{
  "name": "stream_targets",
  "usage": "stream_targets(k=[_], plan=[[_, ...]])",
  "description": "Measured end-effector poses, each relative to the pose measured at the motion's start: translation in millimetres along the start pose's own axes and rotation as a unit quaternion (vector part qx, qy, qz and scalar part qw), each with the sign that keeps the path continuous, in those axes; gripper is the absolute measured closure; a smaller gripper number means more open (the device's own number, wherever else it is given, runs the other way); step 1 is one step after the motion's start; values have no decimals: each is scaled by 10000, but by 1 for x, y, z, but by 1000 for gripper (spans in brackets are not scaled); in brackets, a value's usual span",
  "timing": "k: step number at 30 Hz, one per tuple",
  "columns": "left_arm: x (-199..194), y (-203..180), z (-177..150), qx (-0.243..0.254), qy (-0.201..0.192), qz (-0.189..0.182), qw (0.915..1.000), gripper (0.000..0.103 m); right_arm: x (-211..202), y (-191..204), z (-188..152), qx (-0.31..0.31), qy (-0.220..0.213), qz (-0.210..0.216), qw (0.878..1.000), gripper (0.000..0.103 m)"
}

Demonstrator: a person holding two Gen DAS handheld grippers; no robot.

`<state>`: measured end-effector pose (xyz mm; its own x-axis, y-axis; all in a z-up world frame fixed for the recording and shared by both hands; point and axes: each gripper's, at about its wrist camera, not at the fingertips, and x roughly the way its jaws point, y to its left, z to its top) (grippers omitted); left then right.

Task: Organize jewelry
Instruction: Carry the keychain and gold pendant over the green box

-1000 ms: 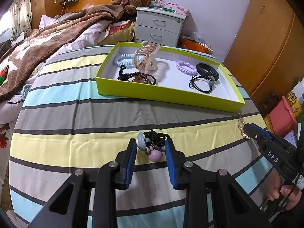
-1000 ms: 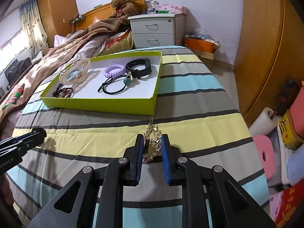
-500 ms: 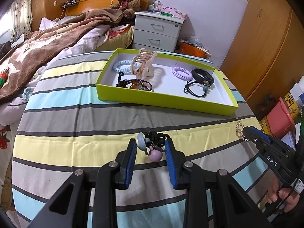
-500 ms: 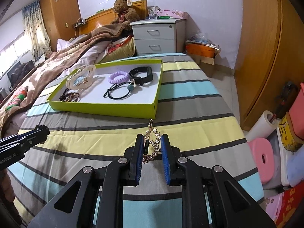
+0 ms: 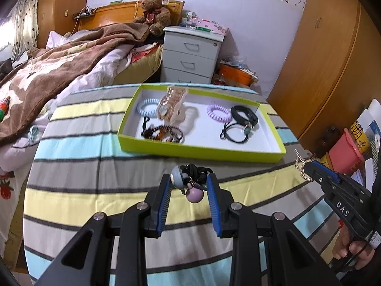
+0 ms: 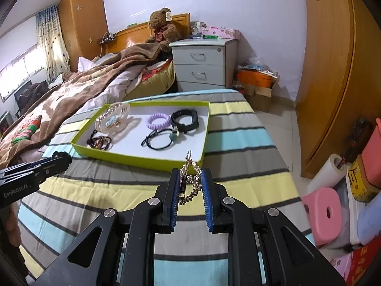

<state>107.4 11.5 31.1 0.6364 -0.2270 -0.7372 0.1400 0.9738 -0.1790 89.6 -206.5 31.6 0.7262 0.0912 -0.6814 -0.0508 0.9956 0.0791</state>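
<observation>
On the side of the right tongs (image 6: 189,188) you can read "DAS", and the left tongs (image 5: 189,186) say "GenRobot.AI" on the arm. Left tongs are clamped on a black hair tie with two round beads (image 5: 190,186), right tongs are clamped on one gold chain bracelet (image 6: 190,178), both held above the striped bedspread (image 5: 83,162) just short of the lime-green box (image 5: 202,149). Inside the box I count six things: two spiral hair ties (blue (image 5: 147,106), purple (image 5: 218,112)), one claw clip (image 5: 172,103), one beaded bracelet (image 5: 164,133), one black wristband (image 5: 245,115), one black elastic with a bead (image 5: 234,132).
</observation>
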Motion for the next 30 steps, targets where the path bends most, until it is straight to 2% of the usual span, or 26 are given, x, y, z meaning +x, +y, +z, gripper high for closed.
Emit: stream_targets(k=[14, 24, 30], plan=[[17, -4, 50, 71, -162, -223, 9996, 71, 21, 10, 31, -121, -48, 153, 9998, 84], [54, -9, 81, -44, -36, -438, 9990, 71, 56, 20, 49, -214, 116, 220, 9995, 84], [80, -14, 89, -74, 137, -433, 9989, 71, 76, 20, 50, -216, 293, 196, 9991, 84]])
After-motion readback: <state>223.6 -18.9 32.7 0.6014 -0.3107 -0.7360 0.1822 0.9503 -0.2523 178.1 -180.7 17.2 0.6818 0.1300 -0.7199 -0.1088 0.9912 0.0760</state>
